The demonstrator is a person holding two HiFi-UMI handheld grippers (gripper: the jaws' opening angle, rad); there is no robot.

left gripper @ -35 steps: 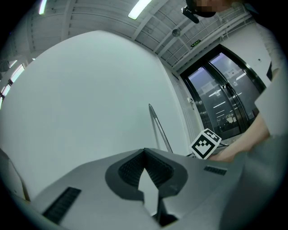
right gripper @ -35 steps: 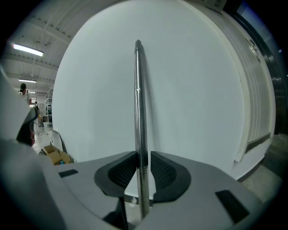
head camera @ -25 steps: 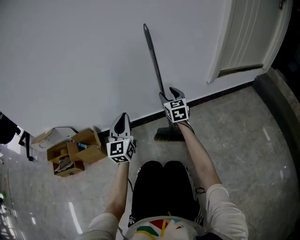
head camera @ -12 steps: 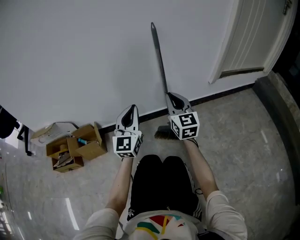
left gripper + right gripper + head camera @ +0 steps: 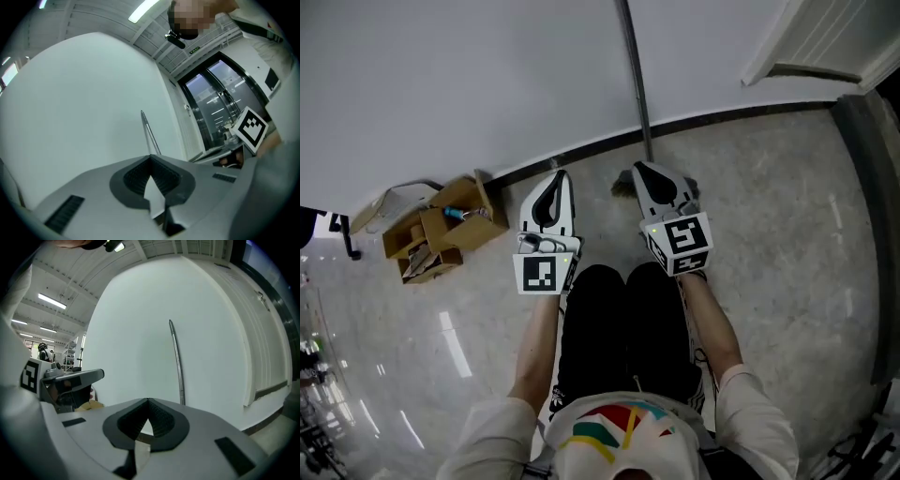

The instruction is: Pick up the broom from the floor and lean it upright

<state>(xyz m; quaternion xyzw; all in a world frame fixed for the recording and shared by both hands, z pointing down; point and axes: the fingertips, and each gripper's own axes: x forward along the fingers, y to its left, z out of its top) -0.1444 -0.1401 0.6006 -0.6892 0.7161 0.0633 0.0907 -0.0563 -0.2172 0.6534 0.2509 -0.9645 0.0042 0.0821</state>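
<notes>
We have the broom up against the wall, and both tools are shut and empty.

Our right tool has its jaws pressed together with nothing between them, and the broom's bristles sit on the floor just beyond its tip, the handle rising straight ahead of it along the wall. Its own view agrees: the right tool is closed, with the handle standing just right of centre. Our left tool is beside it, also closed on nothing, so the broom is ahead and to its right. In the left gripper view the tool is shut below the thin handle. A cardboard box lies off to the left tool's left, against the wall.
</notes>
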